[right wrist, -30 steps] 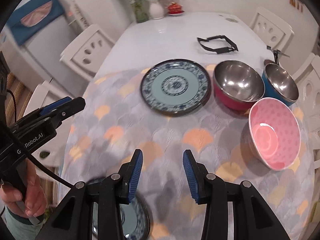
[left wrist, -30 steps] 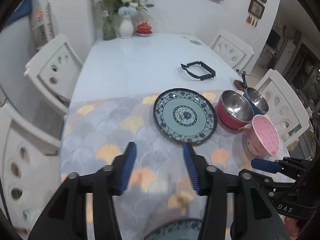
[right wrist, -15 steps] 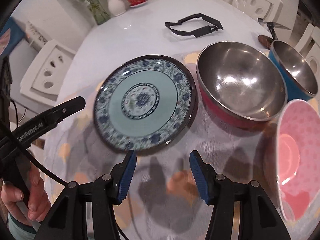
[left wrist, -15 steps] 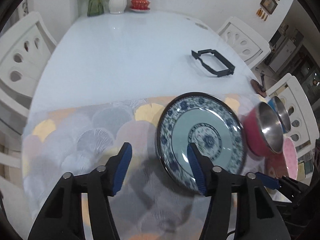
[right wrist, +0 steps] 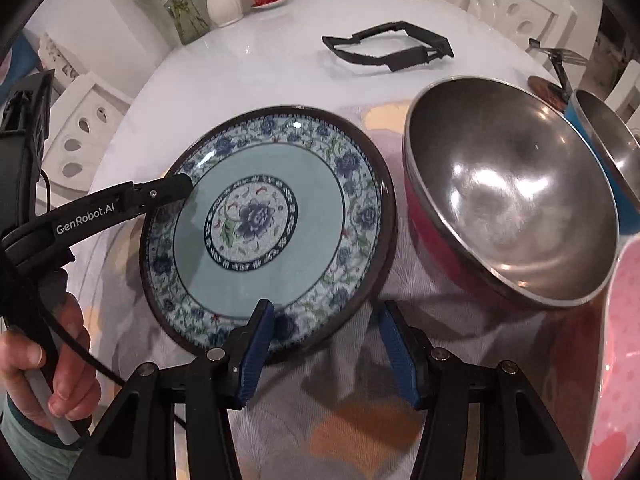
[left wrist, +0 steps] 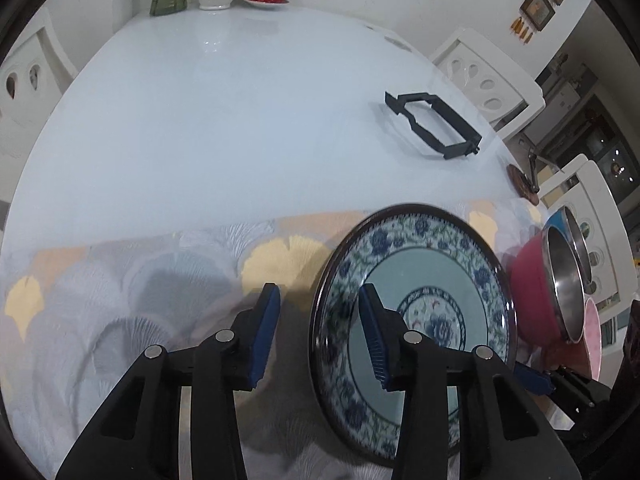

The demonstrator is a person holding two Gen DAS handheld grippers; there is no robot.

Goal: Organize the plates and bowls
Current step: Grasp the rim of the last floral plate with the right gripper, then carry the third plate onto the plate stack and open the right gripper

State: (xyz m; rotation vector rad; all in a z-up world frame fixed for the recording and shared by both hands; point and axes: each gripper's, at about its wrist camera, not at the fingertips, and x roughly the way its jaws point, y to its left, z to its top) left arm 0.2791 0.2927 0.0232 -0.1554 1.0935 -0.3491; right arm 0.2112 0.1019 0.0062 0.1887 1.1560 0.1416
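change: both tongs now much closer to blue plate (right wrist: 264, 216) | left tongs (left wrist: 318, 334) apart, straddling rim | right tongs (right wrist: 326, 344) apart, near edge | next: likely lift

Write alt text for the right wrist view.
The open right gripper straddles the near rim of a blue floral plate on a patterned cloth; the left gripper reaches its left rim. A red steel bowl sits to the right.
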